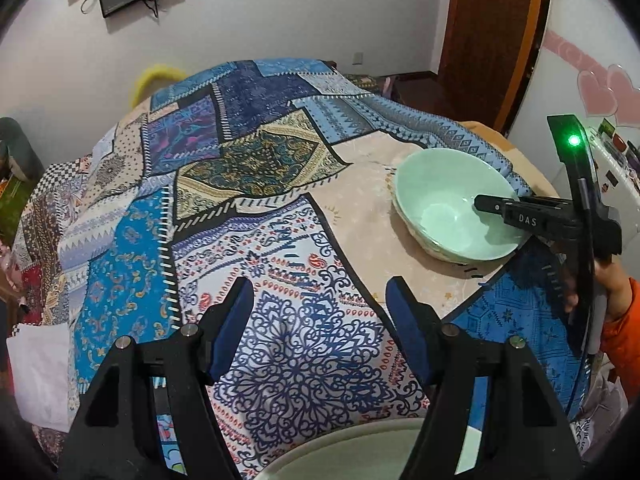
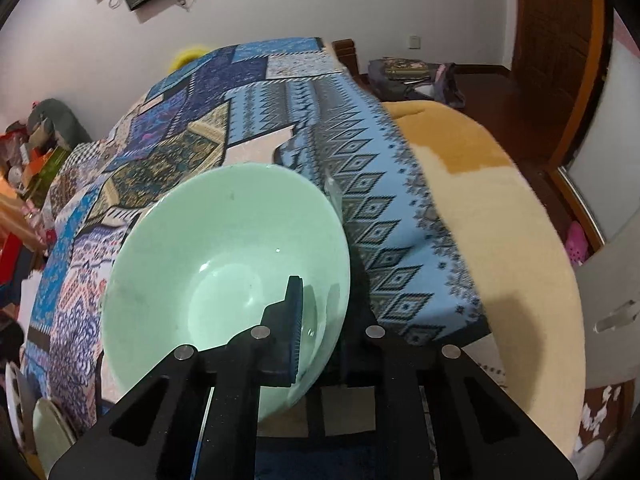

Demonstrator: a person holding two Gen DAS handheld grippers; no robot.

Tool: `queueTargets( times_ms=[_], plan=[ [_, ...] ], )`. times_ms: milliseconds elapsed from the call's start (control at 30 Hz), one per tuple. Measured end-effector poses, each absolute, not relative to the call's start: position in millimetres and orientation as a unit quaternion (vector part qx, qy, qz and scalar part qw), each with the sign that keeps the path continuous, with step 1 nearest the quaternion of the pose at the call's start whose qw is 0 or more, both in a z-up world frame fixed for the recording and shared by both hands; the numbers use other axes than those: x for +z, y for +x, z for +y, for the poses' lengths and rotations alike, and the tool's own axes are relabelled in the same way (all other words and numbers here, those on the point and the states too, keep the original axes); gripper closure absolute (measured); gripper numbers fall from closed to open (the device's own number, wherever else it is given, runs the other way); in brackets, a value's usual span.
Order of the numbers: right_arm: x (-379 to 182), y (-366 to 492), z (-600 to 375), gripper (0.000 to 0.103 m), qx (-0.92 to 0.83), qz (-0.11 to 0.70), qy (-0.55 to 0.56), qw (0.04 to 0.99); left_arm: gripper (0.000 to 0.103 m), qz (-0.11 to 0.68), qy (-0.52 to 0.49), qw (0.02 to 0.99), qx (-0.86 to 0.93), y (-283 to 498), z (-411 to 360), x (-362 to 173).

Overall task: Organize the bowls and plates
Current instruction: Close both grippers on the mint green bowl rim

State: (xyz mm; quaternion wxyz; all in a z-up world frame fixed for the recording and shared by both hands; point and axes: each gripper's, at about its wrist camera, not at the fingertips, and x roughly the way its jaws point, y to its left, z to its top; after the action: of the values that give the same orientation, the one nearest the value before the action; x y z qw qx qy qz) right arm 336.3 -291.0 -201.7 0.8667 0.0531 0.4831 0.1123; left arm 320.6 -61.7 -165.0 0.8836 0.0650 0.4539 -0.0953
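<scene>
A pale green bowl point(image 1: 448, 204) sits on a beige patch of the patterned tablecloth, at the right of the left wrist view. My right gripper point(image 2: 316, 336) is shut on the bowl's point(image 2: 224, 264) near right rim, one finger inside, the other hidden outside the wall. The bowl seems to rest in another bowl beneath; its whitish rim point(image 1: 424, 246) shows. My left gripper point(image 1: 320, 324) is open and empty above the cloth. A pale plate's rim point(image 1: 360, 452) shows just below it.
The patchwork blue tablecloth point(image 1: 224, 208) covers the round table. Plate edges point(image 2: 48, 428) show at the lower left of the right wrist view. A yellow-beige blanket point(image 2: 500, 220) lies to the right. A wooden door point(image 1: 488, 40) stands behind.
</scene>
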Motion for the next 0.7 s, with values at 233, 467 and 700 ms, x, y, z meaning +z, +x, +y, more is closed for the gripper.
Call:
queueTargets(
  times_ms=[233, 467, 700],
  plan=[
    [-201.0, 320.0, -281.7, 0.087, 0.149, 0.482, 0.043, 0.862, 0.035, 0.477, 0.058, 0.870, -0.108, 327.4, -72.9, -177.9],
    [-197.6, 298.8, -255.7, 0.087, 0.200, 0.482, 0.013, 0.853, 0.035, 0.502, 0.044, 0.857, -0.113, 333.8, -80.1, -188.5],
    [-200.2, 286.7, -243.9, 0.086, 0.220, 0.495, 0.015, 0.840, 0.038, 0.541, 0.061, 0.831, -0.116, 338.6, -89.4, -210.0]
  ],
)
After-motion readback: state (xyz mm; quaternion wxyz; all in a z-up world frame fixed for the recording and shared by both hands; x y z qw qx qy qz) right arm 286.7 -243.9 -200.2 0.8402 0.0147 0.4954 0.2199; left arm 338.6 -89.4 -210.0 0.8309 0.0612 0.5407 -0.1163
